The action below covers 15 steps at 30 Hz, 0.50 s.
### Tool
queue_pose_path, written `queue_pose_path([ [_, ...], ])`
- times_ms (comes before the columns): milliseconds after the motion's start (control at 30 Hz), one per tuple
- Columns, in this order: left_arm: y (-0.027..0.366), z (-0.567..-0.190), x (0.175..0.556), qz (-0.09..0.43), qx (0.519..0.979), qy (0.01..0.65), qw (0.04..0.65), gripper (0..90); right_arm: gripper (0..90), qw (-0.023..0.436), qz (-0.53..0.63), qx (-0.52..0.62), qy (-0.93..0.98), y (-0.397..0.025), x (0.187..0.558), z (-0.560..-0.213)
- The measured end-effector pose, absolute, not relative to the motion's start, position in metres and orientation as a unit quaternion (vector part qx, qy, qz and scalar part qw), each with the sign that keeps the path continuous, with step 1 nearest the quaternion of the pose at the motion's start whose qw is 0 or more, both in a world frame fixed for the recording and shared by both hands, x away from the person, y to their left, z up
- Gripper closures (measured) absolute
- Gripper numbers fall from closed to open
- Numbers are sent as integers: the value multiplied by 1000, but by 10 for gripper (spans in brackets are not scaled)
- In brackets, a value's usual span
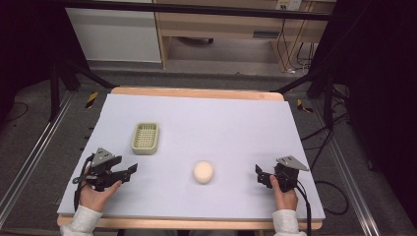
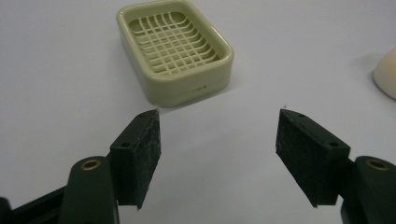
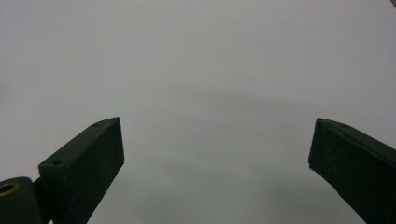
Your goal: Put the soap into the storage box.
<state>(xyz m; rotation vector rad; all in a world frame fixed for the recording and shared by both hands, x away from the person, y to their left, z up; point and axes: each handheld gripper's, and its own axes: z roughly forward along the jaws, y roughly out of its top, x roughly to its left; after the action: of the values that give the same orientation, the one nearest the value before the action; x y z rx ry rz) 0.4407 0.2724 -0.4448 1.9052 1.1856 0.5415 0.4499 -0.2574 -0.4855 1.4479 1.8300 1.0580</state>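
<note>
We saw a bench [image 1: 246, 128] covered with a pale sheet, and we used the round cream soap [image 1: 203, 172] near its middle front as our landmark. To the left of the soap and farther from the person sat a pale green soap dish [image 1: 145, 138], a rectangular tray with a slotted grid floor, lying flat and well apart from the soap.

Left of the soap, near the bench's front edge, the person's left hand [image 1: 96, 194] held the left gripper [image 1: 129, 172], which pointed right, toward the soap. In the left gripper view its fingers [image 2: 140, 154] stood wide apart with nothing between them; the soap dish [image 2: 175, 49] lay just beyond their tips, and an edge of the soap [image 2: 386, 74] showed at the far right.

Right of the soap, at a similar distance from the front edge, the person's right hand [image 1: 284, 194] held the right gripper [image 1: 259, 174], which pointed left toward the soap. In the right gripper view its fingers [image 3: 88, 168] were spread wide and held nothing, with bare bench [image 3: 210, 70] surface ahead of them.

White sleeves [image 1: 83, 221] showed at the bottom of the high view.
</note>
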Motion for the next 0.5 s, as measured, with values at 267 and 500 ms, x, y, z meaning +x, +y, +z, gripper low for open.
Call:
queue_pose_path([
  [267, 254, -443, 442, 208, 768, 450, 405, 296, 38, 282, 397, 542, 685, -258, 450, -485],
  [500, 240, -445, 445, 200, 778, 439, 403, 294, 38, 281, 398, 544, 683, -258, 450, -485],
])
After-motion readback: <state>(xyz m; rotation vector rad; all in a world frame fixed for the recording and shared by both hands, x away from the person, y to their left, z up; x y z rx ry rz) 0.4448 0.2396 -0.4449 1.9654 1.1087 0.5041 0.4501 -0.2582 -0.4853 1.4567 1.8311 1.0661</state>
